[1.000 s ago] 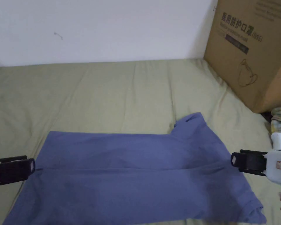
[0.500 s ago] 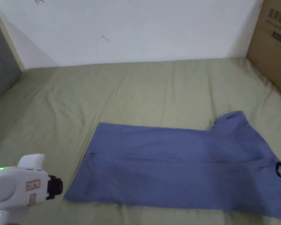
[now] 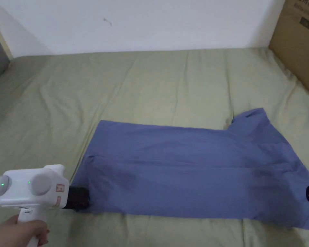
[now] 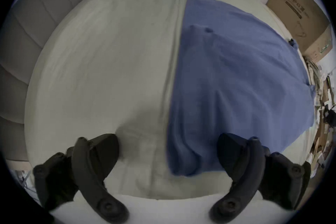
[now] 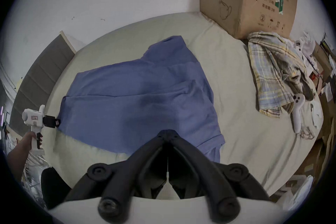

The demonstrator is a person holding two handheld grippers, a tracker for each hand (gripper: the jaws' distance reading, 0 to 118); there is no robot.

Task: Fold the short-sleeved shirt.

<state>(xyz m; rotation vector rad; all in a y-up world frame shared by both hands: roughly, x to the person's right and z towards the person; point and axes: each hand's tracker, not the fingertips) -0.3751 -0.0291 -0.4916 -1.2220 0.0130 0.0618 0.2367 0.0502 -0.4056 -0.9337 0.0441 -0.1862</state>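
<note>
Blue soft shirt [image 3: 195, 170] spread flat on olive bed [image 3: 150, 83], its near hem corner between spread jaws of left gripper [image 4: 168, 153], its sleeve end beneath right gripper [image 5: 168, 134], jaws pressed together.

free: bed [image 3: 150, 80] beyond shirt [image 3: 189, 167] | blocked: cardboard box [image 3: 298, 41] far right

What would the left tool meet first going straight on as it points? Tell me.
Most likely the blue shirt: the left tool, jaws open, points at the shirt's near corner, which already lies between them. Whether the tool touches the cloth I cannot tell.
</note>
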